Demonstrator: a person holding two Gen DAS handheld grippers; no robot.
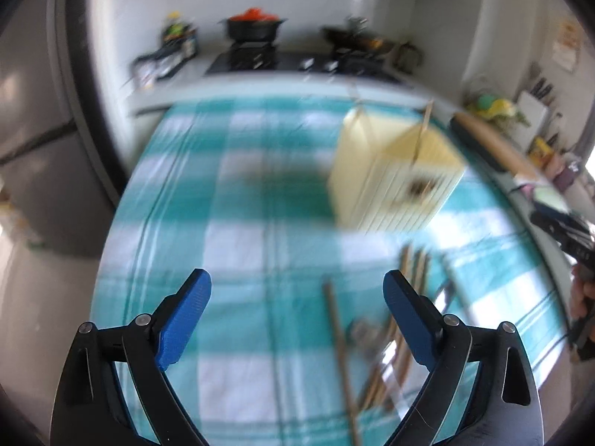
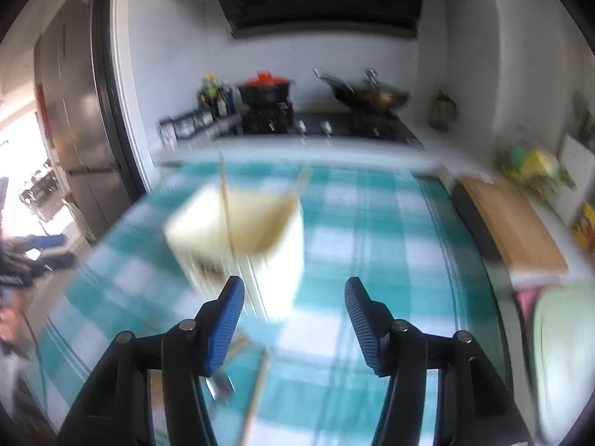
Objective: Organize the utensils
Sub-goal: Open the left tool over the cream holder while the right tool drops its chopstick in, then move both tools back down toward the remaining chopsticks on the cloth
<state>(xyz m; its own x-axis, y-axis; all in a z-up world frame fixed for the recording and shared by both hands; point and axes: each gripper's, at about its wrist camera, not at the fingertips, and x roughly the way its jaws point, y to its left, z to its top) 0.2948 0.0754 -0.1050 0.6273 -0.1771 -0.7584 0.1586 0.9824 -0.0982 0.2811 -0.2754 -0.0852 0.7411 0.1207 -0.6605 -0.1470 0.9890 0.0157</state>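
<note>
Both views are blurred. A cream square utensil holder (image 1: 394, 174) (image 2: 241, 238) stands on the teal checked cloth (image 1: 241, 223) with a few chopsticks (image 2: 225, 200) upright in it. Loose wooden chopsticks (image 1: 340, 345) and a metal utensil (image 1: 362, 330) lie on the cloth in front of it. My left gripper (image 1: 297, 297) hangs open above the cloth, nothing between its blue pads; the loose pile lies by its right finger. My right gripper (image 2: 293, 304) is open and empty too, just before the holder, with a chopstick (image 2: 256, 390) and a metal piece (image 2: 221, 386) below it.
A stove with a black pot (image 2: 266, 91) and a wok (image 2: 372, 98) sits behind the table. A wooden board (image 2: 513, 226) lies at the right. A fridge (image 2: 74, 111) stands at the left. A hand (image 1: 584, 293) with the other gripper shows at the left view's right edge.
</note>
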